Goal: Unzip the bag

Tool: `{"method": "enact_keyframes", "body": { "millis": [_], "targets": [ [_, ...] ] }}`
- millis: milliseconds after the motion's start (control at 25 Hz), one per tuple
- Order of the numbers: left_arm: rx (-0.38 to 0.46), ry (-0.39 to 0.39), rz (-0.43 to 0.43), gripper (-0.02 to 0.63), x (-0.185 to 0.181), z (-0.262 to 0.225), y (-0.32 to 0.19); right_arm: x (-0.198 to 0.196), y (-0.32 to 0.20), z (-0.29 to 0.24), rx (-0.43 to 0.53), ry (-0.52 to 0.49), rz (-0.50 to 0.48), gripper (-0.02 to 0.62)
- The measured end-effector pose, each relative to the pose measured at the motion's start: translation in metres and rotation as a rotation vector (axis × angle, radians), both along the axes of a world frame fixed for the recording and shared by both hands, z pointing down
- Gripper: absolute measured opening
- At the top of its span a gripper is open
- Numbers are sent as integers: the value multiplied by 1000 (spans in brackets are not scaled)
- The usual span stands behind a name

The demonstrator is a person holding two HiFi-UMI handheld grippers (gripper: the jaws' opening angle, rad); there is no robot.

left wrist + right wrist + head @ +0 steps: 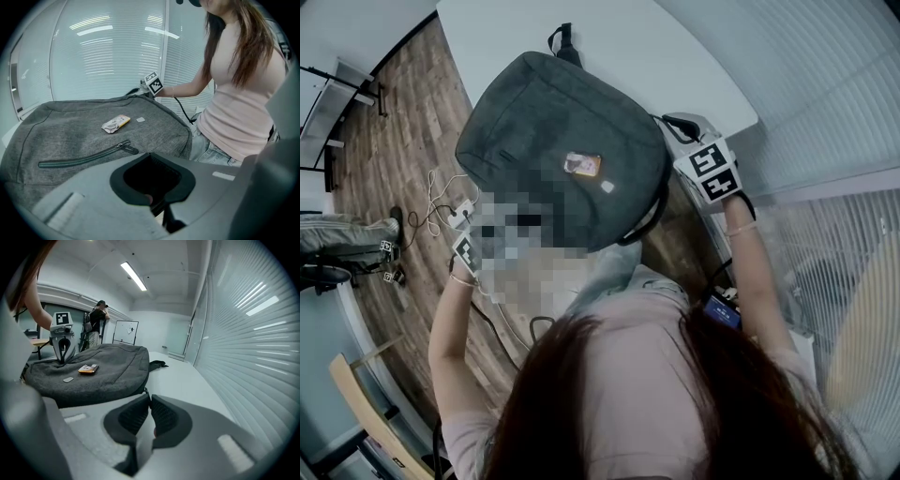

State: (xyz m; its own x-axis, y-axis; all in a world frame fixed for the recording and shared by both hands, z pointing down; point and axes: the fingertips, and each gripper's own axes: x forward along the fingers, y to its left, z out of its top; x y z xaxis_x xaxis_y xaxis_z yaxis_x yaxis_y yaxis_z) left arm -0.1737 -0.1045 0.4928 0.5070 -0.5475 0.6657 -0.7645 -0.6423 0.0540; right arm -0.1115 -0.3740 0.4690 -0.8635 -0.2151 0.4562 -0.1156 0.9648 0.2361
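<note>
Since the right tongs (149, 398) have their pads almost together on what looks like a small dark zipper pull (145, 390) at the bag's (93, 369) near corner, the step in hand is probably running the main zipper along the bag's edge. It should go best if the pull is drawn in line with the zipper track, low and parallel to the seam, not lifted away from it. A steady, even draw suits this. A jerk could slip the thin tab out of the pads or catch fabric in the slider.

The right grip is a narrow pinch at the very tips, with nothing else between the pads. The left tongs (151, 161) are fully closed on the opposite side of the bag, tips down against the grey fabric. Whether they pinch a fold of it I cannot tell. Their job appears to be anchoring the bag so the zipper has something to pull against, so they should brace firmly against the direction of the draw.

Just beyond the left tongs the front pocket zipper (79, 158) lies closed, and an orange-and-white wrapper (115, 123) rests further up the panel. The bag lies flat on the white table (187, 376), at the end nearest the person.
</note>
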Motion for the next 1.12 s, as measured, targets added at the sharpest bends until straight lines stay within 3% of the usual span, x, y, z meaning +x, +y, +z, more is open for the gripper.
{"method": "enact_keyframes", "body": {
  "millis": [1120],
  "targets": [
    [-10,16,10,9,-6,9,-12,-51,-26,12,-21,23,-177,21]
  ]
}}
